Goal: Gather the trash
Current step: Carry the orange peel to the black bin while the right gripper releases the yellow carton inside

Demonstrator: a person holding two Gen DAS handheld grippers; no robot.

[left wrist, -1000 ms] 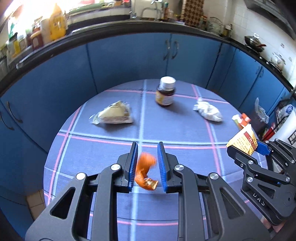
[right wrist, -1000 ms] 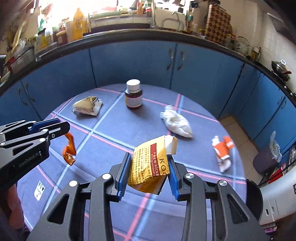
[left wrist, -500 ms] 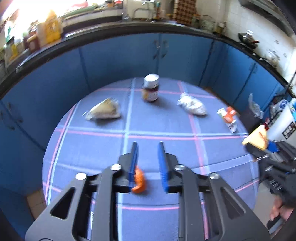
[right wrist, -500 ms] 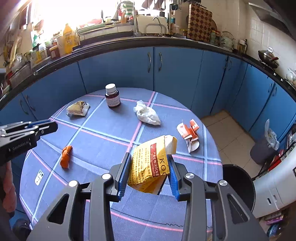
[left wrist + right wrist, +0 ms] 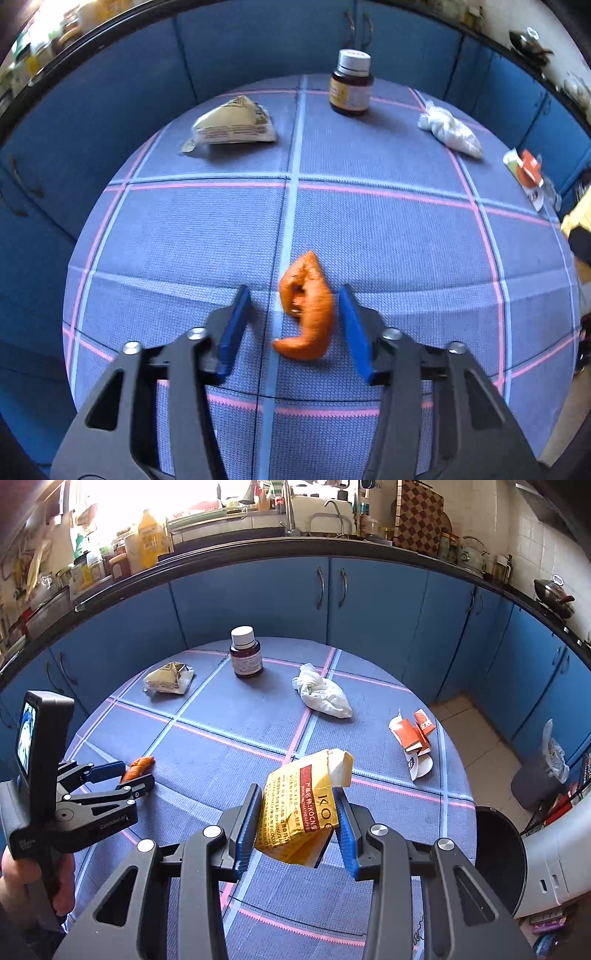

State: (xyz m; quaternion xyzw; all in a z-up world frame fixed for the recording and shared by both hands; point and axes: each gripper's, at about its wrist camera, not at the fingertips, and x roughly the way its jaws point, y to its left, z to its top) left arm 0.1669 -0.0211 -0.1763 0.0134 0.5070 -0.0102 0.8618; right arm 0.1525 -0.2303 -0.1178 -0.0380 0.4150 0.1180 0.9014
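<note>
An orange crumpled wrapper point(image 5: 306, 314) lies on the round blue checked table point(image 5: 369, 229), between the wide-open jaws of my left gripper point(image 5: 293, 325), nearer the right finger and untouched. The wrapper point(image 5: 137, 768) and the left gripper point(image 5: 122, 775) also show in the right wrist view. My right gripper point(image 5: 297, 827) is shut on a yellow paper packet point(image 5: 301, 816), held above the table's near right side.
On the table are a cream snack bag point(image 5: 232, 123), a brown pill bottle point(image 5: 351, 86), a white crumpled bag point(image 5: 448, 129) and a torn orange-white carton point(image 5: 415, 738). A black bin point(image 5: 498, 856) stands on the floor at right. Blue cabinets point(image 5: 258, 602) ring the table.
The left gripper let go of the orange wrapper, which dropped onto the table; its jaws have opened wide and now straddle it. The right gripper still holds the yellow packet.
</note>
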